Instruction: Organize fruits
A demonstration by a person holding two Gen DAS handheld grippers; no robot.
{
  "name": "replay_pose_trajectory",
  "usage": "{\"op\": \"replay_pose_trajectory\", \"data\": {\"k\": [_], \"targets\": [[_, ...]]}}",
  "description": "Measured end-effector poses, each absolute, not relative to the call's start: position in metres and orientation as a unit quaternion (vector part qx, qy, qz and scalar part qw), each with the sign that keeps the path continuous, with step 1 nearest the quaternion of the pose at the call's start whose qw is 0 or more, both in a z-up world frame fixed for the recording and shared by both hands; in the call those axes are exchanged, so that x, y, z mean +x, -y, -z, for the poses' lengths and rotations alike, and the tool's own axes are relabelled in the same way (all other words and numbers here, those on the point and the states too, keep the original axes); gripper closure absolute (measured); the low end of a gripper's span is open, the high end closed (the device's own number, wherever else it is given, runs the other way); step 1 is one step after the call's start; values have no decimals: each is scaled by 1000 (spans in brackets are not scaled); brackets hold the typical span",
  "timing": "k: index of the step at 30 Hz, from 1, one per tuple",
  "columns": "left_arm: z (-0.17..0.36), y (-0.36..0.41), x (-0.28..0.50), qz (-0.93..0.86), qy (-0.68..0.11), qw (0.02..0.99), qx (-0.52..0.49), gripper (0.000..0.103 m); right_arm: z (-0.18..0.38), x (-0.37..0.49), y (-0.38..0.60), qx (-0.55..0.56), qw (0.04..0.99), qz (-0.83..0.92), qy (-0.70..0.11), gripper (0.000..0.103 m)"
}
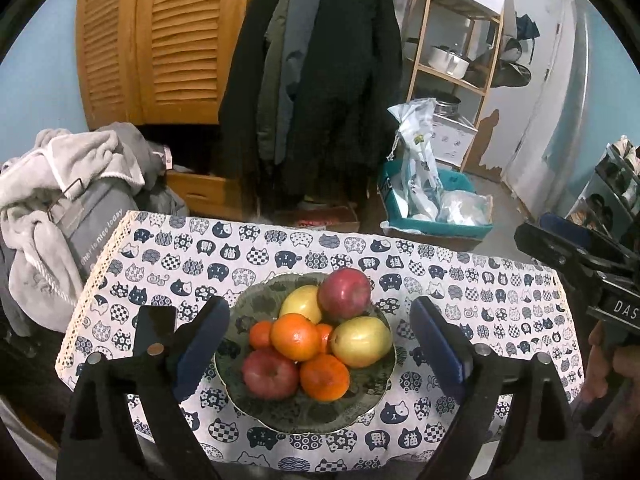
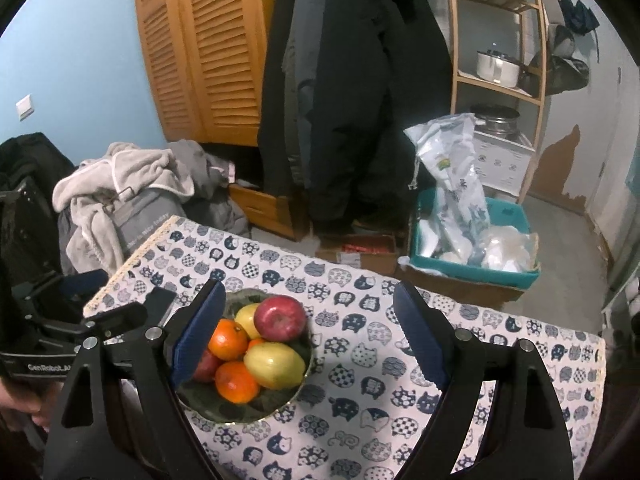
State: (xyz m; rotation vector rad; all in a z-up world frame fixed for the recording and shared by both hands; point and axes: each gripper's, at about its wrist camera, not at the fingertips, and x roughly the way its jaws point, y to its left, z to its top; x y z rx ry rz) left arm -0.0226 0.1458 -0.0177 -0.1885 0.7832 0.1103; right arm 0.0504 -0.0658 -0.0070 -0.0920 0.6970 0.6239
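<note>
A dark patterned bowl (image 1: 360,412) sits on the cat-print tablecloth (image 1: 500,304), piled with fruit. It holds a red apple (image 1: 344,293) on top, a second red apple (image 1: 270,374), two yellow fruits (image 1: 360,342) and several oranges (image 1: 295,337). My left gripper (image 1: 320,308) hovers above the bowl, open, with its blue pads (image 1: 200,352) wide on either side and nothing held. In the right wrist view the bowl (image 2: 240,420) lies at lower left, partly behind the left finger. My right gripper (image 2: 308,286) is open over the cloth (image 2: 400,360) to the bowl's right, holding nothing.
The black frame of the other hand's tool (image 1: 592,272) hangs over the table's right end. A heap of grey clothes (image 1: 60,208) borders the left edge. Behind stand hanging coats (image 1: 320,80), a louvred wooden cabinet (image 1: 160,40), a teal bin of bags (image 1: 432,208) and a shelf rack (image 1: 460,40).
</note>
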Motion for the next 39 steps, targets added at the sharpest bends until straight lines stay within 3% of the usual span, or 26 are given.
{"op": "replay_pose_trajectory", "data": {"k": [39], "targets": [[11, -119, -23, -58, -384, 920, -49, 10, 12, 51, 80, -45, 891, -287, -347, 18]]}}
